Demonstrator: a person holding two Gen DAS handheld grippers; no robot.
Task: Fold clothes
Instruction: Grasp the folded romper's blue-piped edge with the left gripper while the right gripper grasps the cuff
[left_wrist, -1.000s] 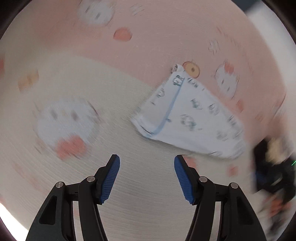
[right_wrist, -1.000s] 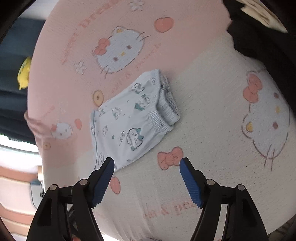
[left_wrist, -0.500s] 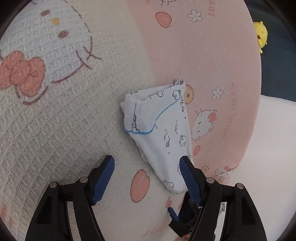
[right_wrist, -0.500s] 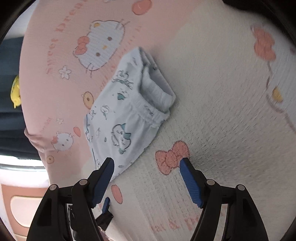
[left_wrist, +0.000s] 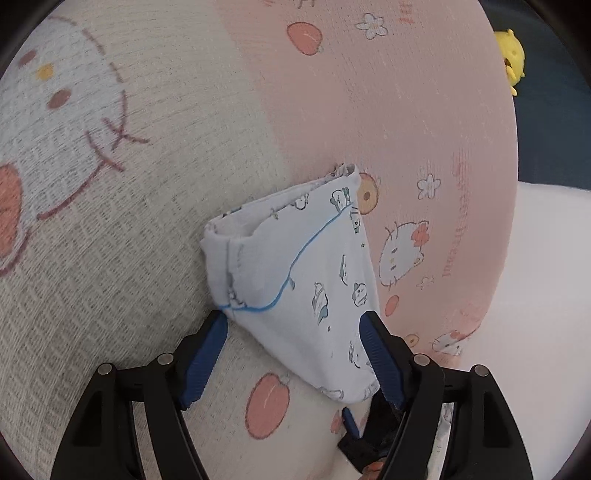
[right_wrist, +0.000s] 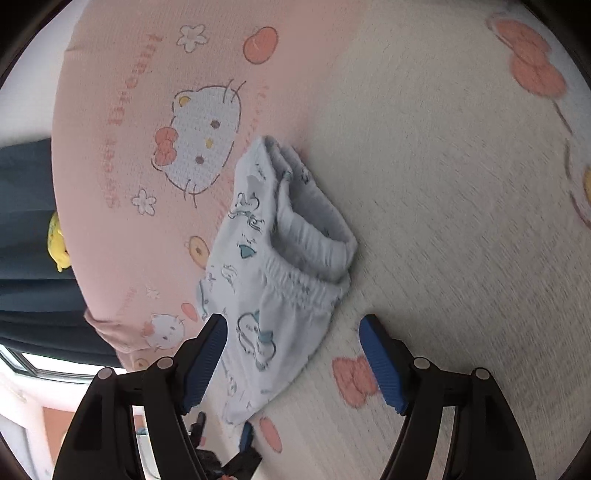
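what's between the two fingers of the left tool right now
In the left wrist view, the lower part of the folded shorts lies between the open left tool fingers, on the blanket.

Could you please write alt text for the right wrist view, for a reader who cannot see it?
A small pale blue printed garment lies on a pink and cream cartoon-cat blanket, elastic waistband gaping. The right gripper hovers open over its near end, blue fingers touching nothing.

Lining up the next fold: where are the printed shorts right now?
The shorts lie on the blanket, straddling its cream-pink border, just ahead of both open tongs.
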